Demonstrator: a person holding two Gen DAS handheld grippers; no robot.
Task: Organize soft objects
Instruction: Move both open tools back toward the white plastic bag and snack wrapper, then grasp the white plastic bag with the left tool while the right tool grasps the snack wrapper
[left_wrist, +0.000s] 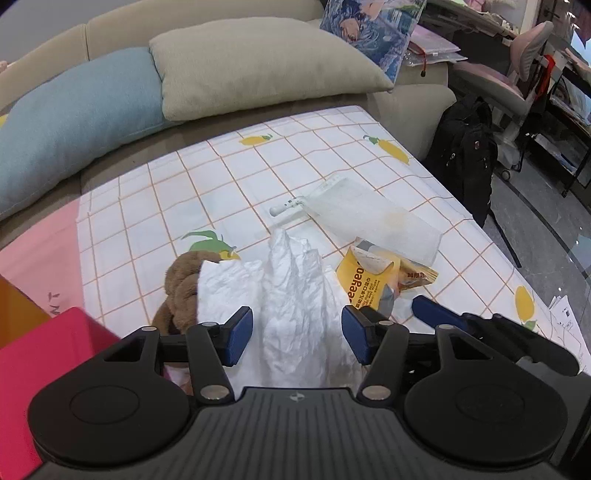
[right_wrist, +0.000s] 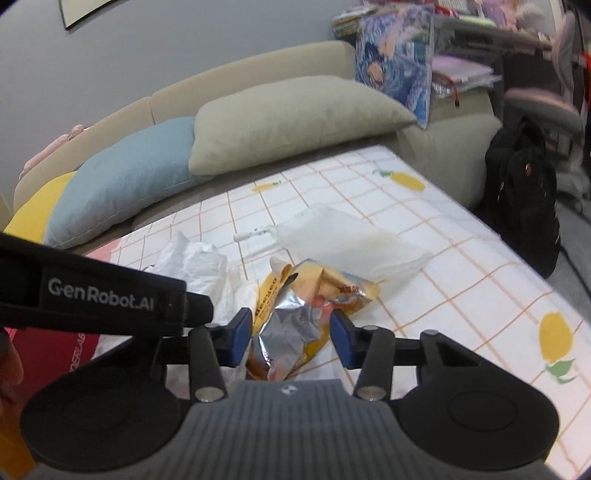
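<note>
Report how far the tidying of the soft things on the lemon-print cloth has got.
Nothing looks put away yet. In hand: the left gripper straddles the crumpled white sheet and the right gripper straddles the yellow foil packet, with no firm pinch visible. Left: the brown plush toy and the clear pouch lie loose on the cloth.

I was working in a home living room: a sofa (right_wrist: 258, 70) with cushions (right_wrist: 291, 122) lay beyond the claw, a desk chair (left_wrist: 517, 74) to its right.
</note>
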